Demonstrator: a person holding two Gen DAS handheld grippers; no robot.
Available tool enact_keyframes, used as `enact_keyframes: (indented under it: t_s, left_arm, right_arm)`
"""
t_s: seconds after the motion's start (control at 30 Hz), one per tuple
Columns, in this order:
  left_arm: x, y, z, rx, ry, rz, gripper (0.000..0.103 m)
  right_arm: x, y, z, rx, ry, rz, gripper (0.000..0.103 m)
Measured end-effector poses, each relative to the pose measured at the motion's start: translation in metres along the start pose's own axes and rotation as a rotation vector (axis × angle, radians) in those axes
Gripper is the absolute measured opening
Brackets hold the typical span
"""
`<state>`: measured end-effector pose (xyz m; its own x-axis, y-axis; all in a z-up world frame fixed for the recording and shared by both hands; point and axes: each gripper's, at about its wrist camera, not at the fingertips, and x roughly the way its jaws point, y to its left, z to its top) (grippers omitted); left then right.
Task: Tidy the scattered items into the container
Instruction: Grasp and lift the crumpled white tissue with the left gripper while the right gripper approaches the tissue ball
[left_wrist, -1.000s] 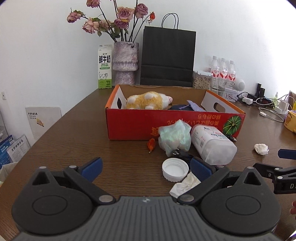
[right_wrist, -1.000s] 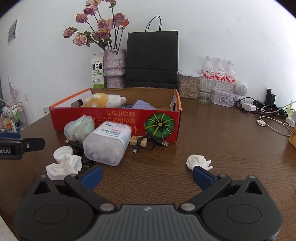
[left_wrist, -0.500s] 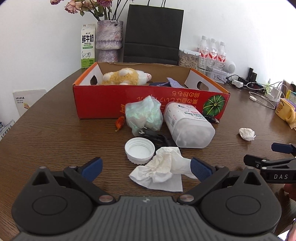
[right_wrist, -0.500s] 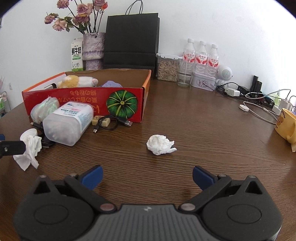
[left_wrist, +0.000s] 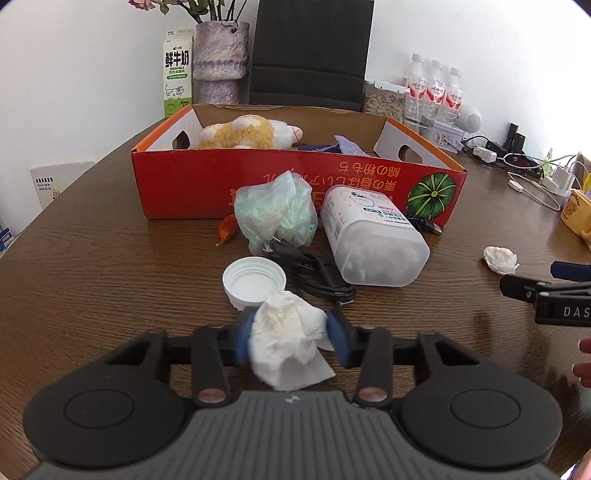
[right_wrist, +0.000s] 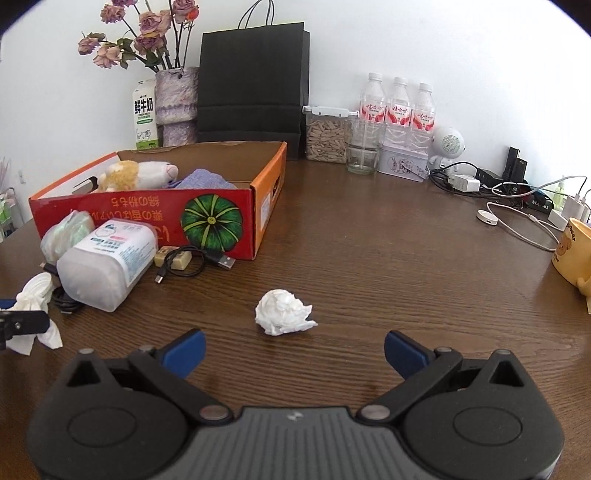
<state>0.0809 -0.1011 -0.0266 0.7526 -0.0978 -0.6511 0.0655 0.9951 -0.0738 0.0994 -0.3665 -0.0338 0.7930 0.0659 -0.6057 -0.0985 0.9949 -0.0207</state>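
Note:
My left gripper (left_wrist: 291, 341) is shut on a crumpled white tissue (left_wrist: 288, 343), which also shows in the right wrist view (right_wrist: 33, 299). The red cardboard box (left_wrist: 207, 192) ahead holds a plush toy (left_wrist: 247, 134) and a purple cloth (left_wrist: 345, 146). In front of it lie a white lid (left_wrist: 254, 281), a green plastic bag (left_wrist: 275, 212), a clear jar on its side (left_wrist: 373, 236) and a black cable (left_wrist: 321, 275). My right gripper (right_wrist: 293, 349) is open, just short of a balled white tissue (right_wrist: 282, 312).
A milk carton (left_wrist: 178, 72), flower vase (left_wrist: 220, 66), black paper bag (left_wrist: 310, 55) and water bottles (left_wrist: 434, 88) stand behind the box. Chargers and cables (right_wrist: 509, 195) and a yellow mug (right_wrist: 574, 254) are at the right. A USB cable (right_wrist: 192, 260) lies by the box corner.
My left gripper has closed on the crumpled tissue, which it had moved up to. My right gripper has moved closer to the balled tissue and stays open.

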Motion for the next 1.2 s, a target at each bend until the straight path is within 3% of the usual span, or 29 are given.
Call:
enact_keyframes:
  t_s: [0.13,0.43,1.03,1.1,1.17,1.2]
  left_arm:
    - [-0.004,0.003,0.001,-0.015,-0.005,-0.016,0.022]
    - [-0.015,0.011,0.009,-0.042,-0.045,0.000,0.022]
    - [-0.013,0.028,0.017,-0.081,-0.067,0.022,0.022]
    - [-0.013,0.030,0.018,-0.084,-0.068,0.025,0.022]
    - [-0.012,0.032,0.018,-0.085,-0.068,0.028,0.022]
    - [-0.012,0.033,0.018,-0.087,-0.069,0.028,0.022]
  right_arm:
    - [0.013,-0.004,0.008,0.008,0.024,0.024,0.103]
    - [0.039,-0.005,0.014,0.024,0.071,0.033,0.103]
    - [0.042,-0.003,0.014,0.008,0.048,0.058,0.103]
    - [0.040,-0.002,0.013,0.004,0.041,0.060,0.099]
    - [0.036,0.001,0.013,-0.007,0.018,0.072,0.077]
    - [0.034,0.002,0.013,-0.010,0.013,0.074,0.072]
